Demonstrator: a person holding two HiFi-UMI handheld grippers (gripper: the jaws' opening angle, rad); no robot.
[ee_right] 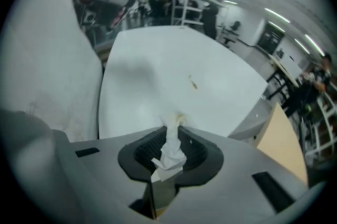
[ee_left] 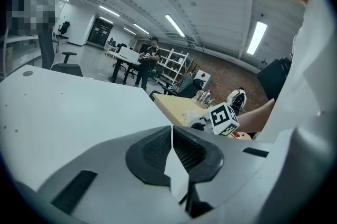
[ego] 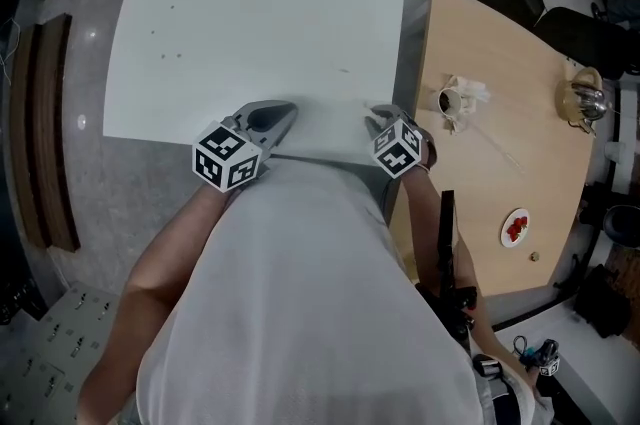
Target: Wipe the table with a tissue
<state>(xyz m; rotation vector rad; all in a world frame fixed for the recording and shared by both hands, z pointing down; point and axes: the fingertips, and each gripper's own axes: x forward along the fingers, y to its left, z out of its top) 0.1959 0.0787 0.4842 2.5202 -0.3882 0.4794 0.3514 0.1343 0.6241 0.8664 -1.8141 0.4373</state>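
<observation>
Big white surface (ego: 250,33) fills the head view, pale and mostly bare, with a few faint specks scattered toward its far side. Just to its right sits the wooden surface (ego: 500,133), edge to edge with the white one. The person in a white shirt (ego: 300,313) leans over the near edge, both arms reaching forward.

Left tool (ee_left: 172,132) hangs over the near edge of the white surface, its jaws pressed together with nothing caught between the dark pads. It points out low across the surface.

Right tool (ee_right: 171,136) is beside it, also at the near edge, angled steeply downward. Its jaws are clamped on the tissue (ee_right: 169,153), a crumpled white twist pinched between the pads, with a small tuft poking out past the tips. That tuft looks faintly yellowed at its end. Whether it touches the surface I can't make out.

Ahead of the right tool, on the white surface, lies a small brownish smear (ee_right: 193,82), well apart from the tissue.
</observation>
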